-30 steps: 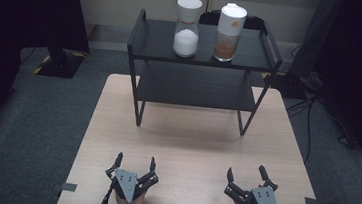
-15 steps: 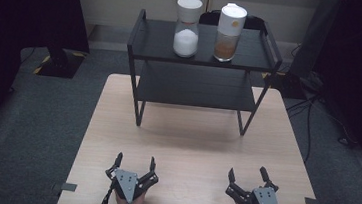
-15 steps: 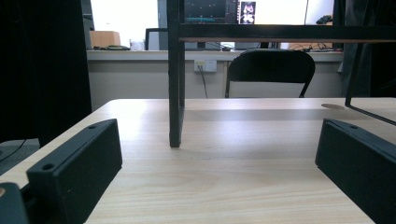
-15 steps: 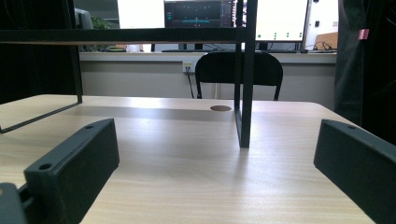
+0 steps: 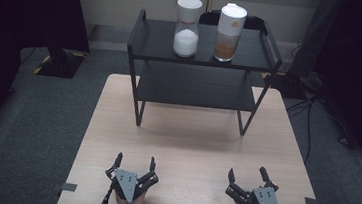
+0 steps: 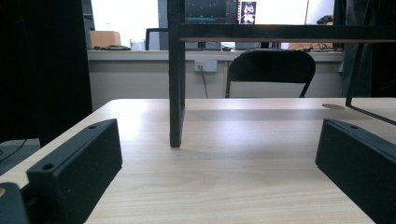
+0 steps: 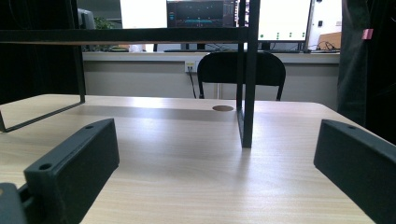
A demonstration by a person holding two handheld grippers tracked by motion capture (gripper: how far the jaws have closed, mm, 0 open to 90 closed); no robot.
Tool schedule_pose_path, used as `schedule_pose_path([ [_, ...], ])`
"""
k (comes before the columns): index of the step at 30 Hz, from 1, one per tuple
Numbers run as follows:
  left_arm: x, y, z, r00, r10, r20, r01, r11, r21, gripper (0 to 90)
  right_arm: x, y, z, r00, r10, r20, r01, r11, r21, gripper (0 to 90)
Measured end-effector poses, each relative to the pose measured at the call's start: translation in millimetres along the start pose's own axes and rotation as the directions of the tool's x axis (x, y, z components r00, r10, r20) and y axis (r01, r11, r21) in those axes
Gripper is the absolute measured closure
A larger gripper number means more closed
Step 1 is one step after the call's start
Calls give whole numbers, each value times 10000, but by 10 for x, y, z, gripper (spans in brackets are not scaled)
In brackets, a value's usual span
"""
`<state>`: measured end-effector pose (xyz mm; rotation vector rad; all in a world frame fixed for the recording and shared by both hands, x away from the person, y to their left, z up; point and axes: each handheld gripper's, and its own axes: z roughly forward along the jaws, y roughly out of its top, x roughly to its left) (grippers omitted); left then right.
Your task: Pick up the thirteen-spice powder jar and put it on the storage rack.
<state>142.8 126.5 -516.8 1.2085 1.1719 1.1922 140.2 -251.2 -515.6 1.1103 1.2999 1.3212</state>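
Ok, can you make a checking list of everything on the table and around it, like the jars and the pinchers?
Surface: wooden table, bare in front of the rack.
Job's things: black two-level rack at the table's far end; on its top shelf a jar of white powder and a jar of brown powder, both upright, white lids on.
Clutter: nothing seen.
Grippers: left gripper and right gripper at the near edge, jaws open, holding nothing.
Cables: one trails from the left gripper; more lie on the floor at the right.
Surroundings: grey carpet, black chair behind the table, monitors on a far desk.
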Motion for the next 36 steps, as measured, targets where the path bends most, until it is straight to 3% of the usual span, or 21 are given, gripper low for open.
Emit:
schedule_pose_path([
  [24,0,0,0,10000,-1,-1,1,10000,0,0,19,0,-1,9999,-14,122,14,10000,0,0],
  [36,35,19,14,9998,-63,171,62,9999,99,0,-17,7,4,10000,0,-78,0,10000,27,0],
])
